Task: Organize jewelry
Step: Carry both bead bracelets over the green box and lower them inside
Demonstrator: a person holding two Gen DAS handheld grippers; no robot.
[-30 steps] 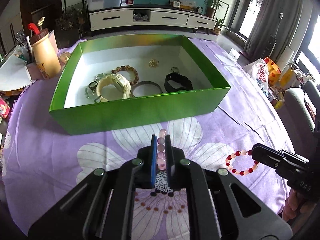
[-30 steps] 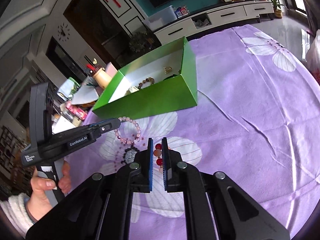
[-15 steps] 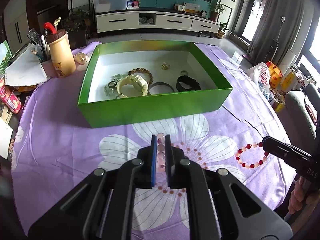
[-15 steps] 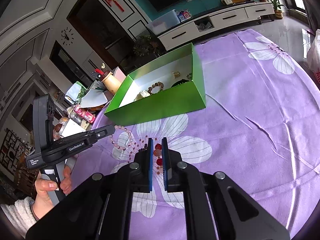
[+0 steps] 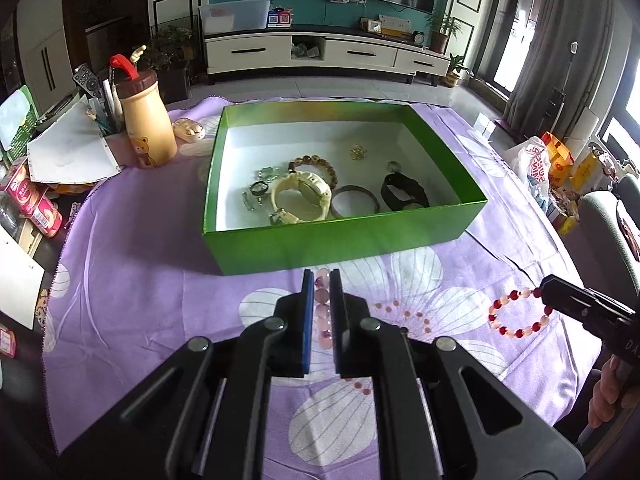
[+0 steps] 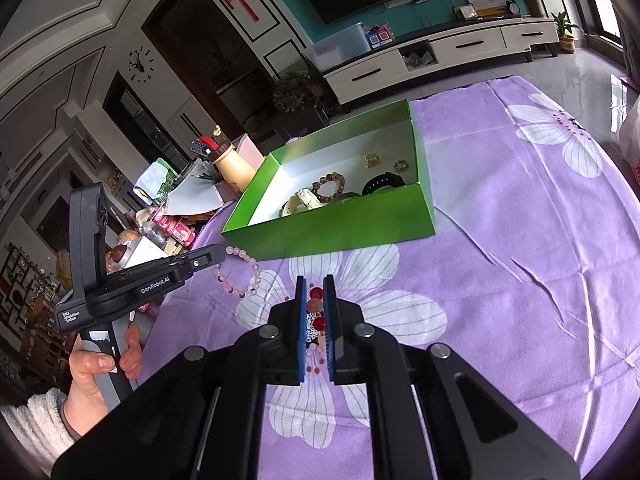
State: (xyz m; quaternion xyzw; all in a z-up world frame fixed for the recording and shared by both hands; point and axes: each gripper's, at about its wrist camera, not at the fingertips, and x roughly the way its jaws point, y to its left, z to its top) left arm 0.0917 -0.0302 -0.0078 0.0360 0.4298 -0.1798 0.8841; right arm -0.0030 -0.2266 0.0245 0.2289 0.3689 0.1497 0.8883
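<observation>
Jewelry is in three places: two bead bracelets are held above the purple flowered cloth point(image 5: 132, 280) — the left gripper point(image 5: 321, 280) is clamped on one pink bracelet point(image 6: 244, 272), the right gripper point(image 6: 312, 286) on one red-and-pink bracelet point(image 5: 516, 314) — and the rest (about eight pieces) lies inside the single green box point(image 5: 344, 240).

Left gripper point(image 6: 218, 254): black body, white "GenRobot.AI" lettering, blue finger pads point(image 5: 307, 320); fluffy white sleeve point(image 6: 38, 426).

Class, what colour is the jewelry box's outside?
Green box; clearest in the left wrist view.
</observation>
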